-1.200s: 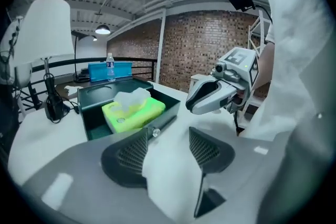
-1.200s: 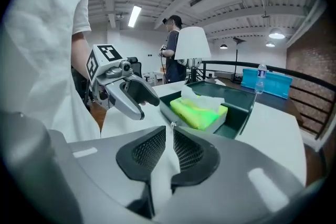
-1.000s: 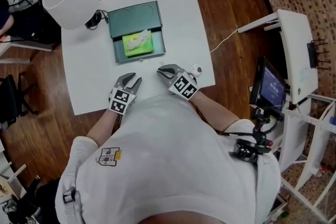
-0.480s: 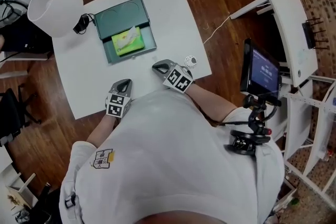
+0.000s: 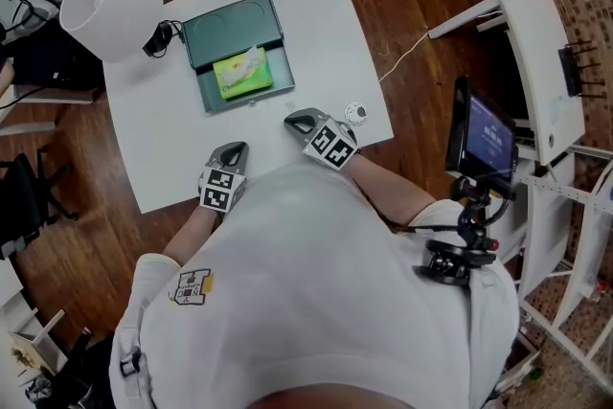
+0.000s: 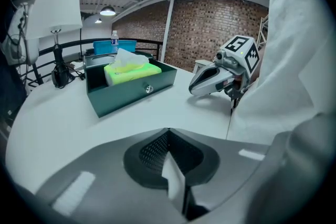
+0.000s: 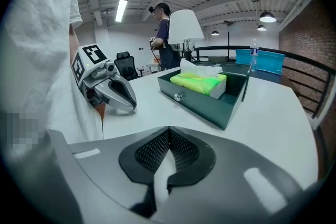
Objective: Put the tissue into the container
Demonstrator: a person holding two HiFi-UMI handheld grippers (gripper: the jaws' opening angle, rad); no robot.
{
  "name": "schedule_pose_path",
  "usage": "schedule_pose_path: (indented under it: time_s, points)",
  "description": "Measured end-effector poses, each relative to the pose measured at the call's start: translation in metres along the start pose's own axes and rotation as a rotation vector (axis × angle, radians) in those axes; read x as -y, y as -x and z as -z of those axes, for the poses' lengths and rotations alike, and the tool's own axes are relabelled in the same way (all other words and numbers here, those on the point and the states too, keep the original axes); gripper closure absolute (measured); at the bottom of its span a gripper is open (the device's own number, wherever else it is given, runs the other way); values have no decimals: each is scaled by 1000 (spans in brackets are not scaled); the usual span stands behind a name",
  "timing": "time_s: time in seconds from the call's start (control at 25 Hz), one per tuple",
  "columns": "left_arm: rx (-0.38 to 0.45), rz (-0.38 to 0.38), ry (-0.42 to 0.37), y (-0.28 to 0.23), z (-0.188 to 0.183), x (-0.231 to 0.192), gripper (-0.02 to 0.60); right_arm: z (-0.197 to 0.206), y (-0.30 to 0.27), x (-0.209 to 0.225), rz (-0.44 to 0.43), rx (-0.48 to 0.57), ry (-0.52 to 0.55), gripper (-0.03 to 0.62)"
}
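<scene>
A yellow-green tissue pack [image 5: 241, 72] with a white sheet poking up lies in the pulled-out drawer of the dark green container [image 5: 230, 24] on the white table [image 5: 316, 24]. Both grippers hover near the table's front edge, a short way in front of the drawer and apart from it. My left gripper [image 5: 233, 151] is shut with nothing in it, its fingertips meeting [image 6: 168, 131]. My right gripper [image 5: 297, 122] is shut and empty too [image 7: 169, 131]. Each gripper view shows the tissue pack [image 6: 131, 70] [image 7: 202, 81] and the other gripper beside it.
A white lamp shade [image 5: 107, 7] stands at the table's back left, with a black cable clump [image 5: 163, 38] beside the container. A small round white object [image 5: 357, 113] lies just right of my right gripper. A monitor on a stand [image 5: 484, 144] is off to the right.
Both grippers' jaws, open a second ago, have closed on nothing. The left gripper has drawn back a little toward the table's front edge.
</scene>
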State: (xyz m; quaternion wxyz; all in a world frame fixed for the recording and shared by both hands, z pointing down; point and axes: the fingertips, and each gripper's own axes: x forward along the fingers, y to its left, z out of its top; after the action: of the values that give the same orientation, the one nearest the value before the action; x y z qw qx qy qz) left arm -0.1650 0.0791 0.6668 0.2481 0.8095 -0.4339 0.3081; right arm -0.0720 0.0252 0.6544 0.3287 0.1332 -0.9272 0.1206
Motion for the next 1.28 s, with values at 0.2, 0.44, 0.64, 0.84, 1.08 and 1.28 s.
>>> schedule_pose_path:
  time_s: [0.2, 0.44, 0.64, 0.84, 1.08, 1.28]
  points:
    - [0, 1, -9, -1, -2, -1, 581, 0, -2, 1, 3, -3, 4, 594]
    - [3, 6, -16, -2, -3, -1, 581, 2, -2, 2, 4, -10, 11, 594]
    - [3, 10, -25, -1, -3, 0, 581, 0, -2, 3, 9, -10, 8, 594]
    - [8, 1, -25, 0, -4, -3, 581, -1, -4, 6, 13, -8, 11, 594]
    - [14, -2, -21, 0, -6, -3, 581, -2, -6, 5, 9, -16, 20, 594]
    - [12, -1, -22, 0, -6, -1, 581, 0, -5, 6, 12, -22, 18, 594]
